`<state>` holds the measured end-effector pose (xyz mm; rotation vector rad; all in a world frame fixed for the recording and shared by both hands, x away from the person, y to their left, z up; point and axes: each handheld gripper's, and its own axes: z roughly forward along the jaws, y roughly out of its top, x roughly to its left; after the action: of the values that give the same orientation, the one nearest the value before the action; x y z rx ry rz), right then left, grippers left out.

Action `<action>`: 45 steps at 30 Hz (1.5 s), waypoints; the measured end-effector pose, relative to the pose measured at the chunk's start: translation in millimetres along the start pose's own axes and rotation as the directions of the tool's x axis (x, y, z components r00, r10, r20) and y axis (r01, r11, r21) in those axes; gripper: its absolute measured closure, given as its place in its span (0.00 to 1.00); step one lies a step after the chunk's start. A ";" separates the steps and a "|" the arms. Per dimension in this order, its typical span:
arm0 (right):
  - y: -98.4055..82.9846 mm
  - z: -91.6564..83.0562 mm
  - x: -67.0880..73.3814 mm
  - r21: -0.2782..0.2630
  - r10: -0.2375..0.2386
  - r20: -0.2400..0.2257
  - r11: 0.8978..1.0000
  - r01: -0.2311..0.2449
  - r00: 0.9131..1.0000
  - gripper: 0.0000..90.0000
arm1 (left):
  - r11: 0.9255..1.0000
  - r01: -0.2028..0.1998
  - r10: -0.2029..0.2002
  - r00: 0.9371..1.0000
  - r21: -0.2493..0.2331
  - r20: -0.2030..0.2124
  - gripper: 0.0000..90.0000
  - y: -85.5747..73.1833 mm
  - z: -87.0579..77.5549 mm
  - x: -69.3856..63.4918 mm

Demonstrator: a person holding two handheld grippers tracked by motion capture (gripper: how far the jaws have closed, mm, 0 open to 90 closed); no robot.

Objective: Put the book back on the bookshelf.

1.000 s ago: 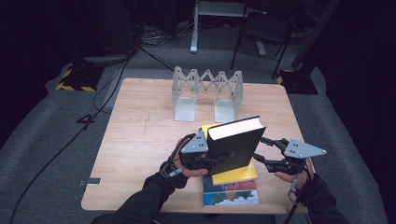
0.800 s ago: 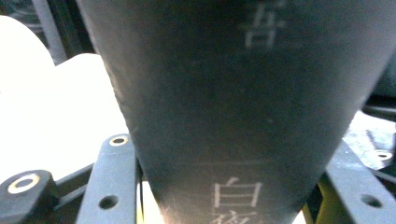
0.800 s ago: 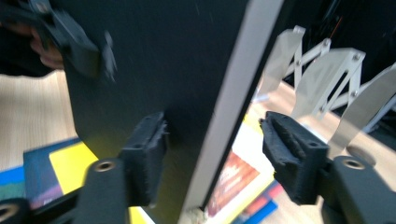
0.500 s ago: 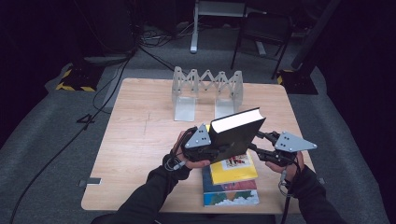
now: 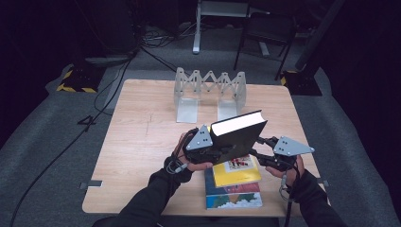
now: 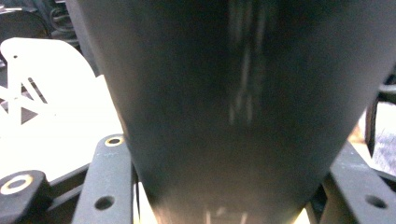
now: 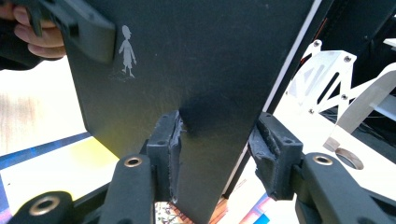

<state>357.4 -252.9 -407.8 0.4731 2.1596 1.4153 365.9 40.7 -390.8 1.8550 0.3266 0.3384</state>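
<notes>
High view: black hardcover book (image 5: pixel 236 137) held above the desk (image 5: pixel 137 142), tilted, white page edge facing up, over a yellow book (image 5: pixel 236 171) stacked on a blue picture book (image 5: pixel 234 196). Left gripper (image 5: pixel 208 147) clamped on its left end, right gripper (image 5: pixel 265 152) at its right end. White folding rack (image 5: pixel 210 92) standing farther back.

Left gripper view: dark, smooth cover (image 6: pixel 233 102) wedged between both jaws, gripped; jaws just eased slightly wider.

Right gripper view: matte black cover (image 7: pixel 196 70) with a small pale figure printed on it; lower edge between the jaws after closing, left pad (image 7: pixel 173 154) pressing it, right pad (image 7: pixel 264 158) slightly off.
</notes>
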 end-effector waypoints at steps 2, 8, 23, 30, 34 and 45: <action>0.1 -0.1 0.6 0.004 0.000 0.004 1.000 0.000 1.000 0.61 | 1.000 0.010 -0.010 1.000 -0.019 -0.004 0.53 4.7 -1.7 -0.8; 0.3 -0.3 1.7 0.008 0.002 0.007 1.000 -0.002 1.000 0.60 | 0.999 0.016 -0.017 1.000 -0.047 -0.023 0.51 18.7 -2.3 -2.4; 0.0 -1.5 2.7 0.015 0.002 0.006 1.000 -0.002 1.000 0.57 | 0.996 0.028 -0.027 1.000 -0.079 0.014 0.51 37.8 0.6 -1.8; -4.5 -5.2 6.5 0.063 -0.016 -0.024 0.998 0.017 1.000 0.47 | 0.997 0.006 -0.006 1.000 -0.075 0.005 0.53 37.7 -0.7 -7.7; -15.3 -14.7 3.5 0.108 -0.007 -0.018 0.994 0.009 1.000 0.45 | 0.997 0.000 -0.001 1.000 -0.078 -0.013 0.55 38.3 -1.9 -10.2; -59.0 -52.7 -26.1 0.207 0.126 0.117 0.967 -0.148 0.985 0.43 | 0.996 0.013 -0.017 0.999 -0.088 -0.046 0.57 39.9 -5.2 -8.6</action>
<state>346.9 -329.4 -439.0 0.7718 2.2422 1.2021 358.2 30.0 -351.8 1.7594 0.3523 0.3807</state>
